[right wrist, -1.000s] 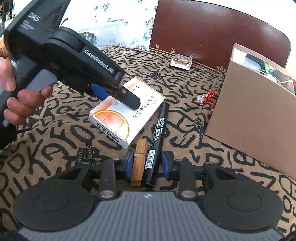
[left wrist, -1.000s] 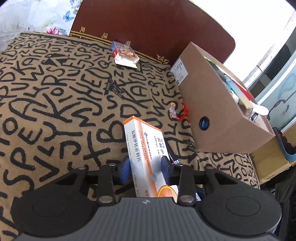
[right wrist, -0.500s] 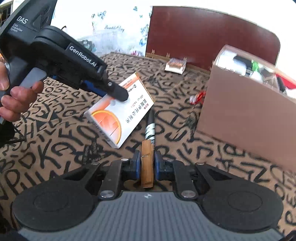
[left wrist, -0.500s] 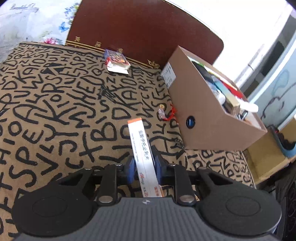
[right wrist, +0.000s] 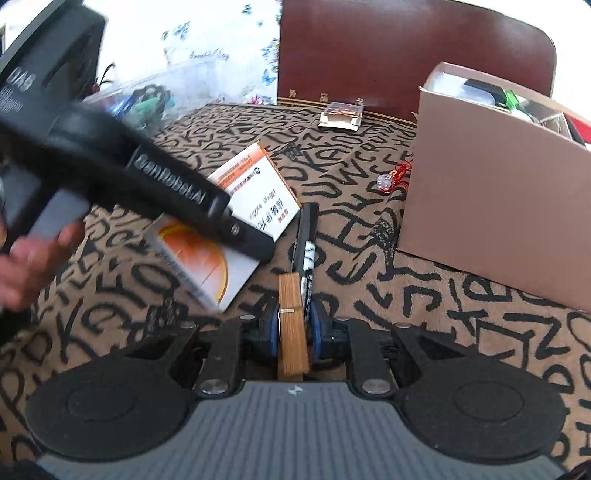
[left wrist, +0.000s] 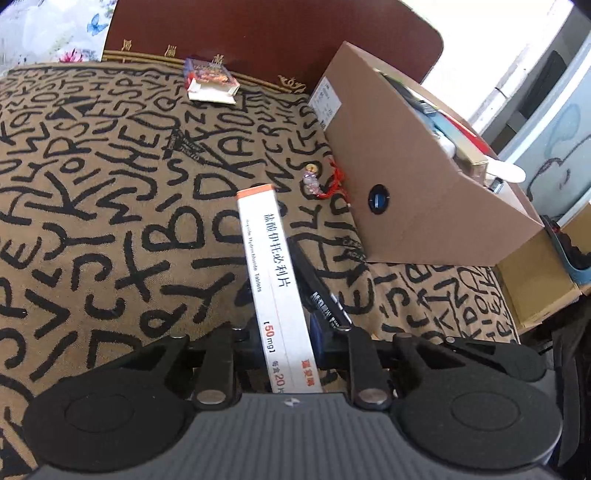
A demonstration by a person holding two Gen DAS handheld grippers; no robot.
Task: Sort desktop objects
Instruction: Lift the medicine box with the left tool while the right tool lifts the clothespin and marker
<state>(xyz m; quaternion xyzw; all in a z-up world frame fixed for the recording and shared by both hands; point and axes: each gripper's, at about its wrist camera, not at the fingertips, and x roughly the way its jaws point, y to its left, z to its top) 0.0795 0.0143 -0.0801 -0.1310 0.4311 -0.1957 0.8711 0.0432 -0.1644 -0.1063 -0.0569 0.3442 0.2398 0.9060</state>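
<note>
— How many tools are working, and what are they holding?

— Two. The left tool (left wrist: pixel 291 354) is clamping one white-and-orange medicine box (left wrist: pixel 275 291) by its broad faces, so the box is standing on edge between the pads and tilting up off the table (left wrist: pixel 92 192). The right tool (right wrist: pixel 293 330) has just been closing its jaws, and they are now gripping one wooden clothespin (right wrist: pixel 291 328), which is sticking out forward between the blue pads (right wrist: pixel 273 328).

— Anything lying beside them?

— One black marker (right wrist: pixel 306 243), resting flat on the patterned cloth just beside the clothespin and right of the medicine box. In the left wrist view it is showing just right of the box's edge.

— And the rest of the table?

— One open cardboard box (left wrist: pixel 417 177) is sitting on the right side, with several items in it that I cannot count. One small charm with a red cord (left wrist: pixel 325 182) is lying close to its near wall. One small colourful packet (left wrist: pixel 210 79) is lying at the far edge, in front of a dark brown chair back (left wrist: pixel 277 33).

— Can you see the person?

— Only one hand (right wrist: pixel 33 258), blurred, wrapping around the left tool's handle at the left of the right wrist view.
</note>
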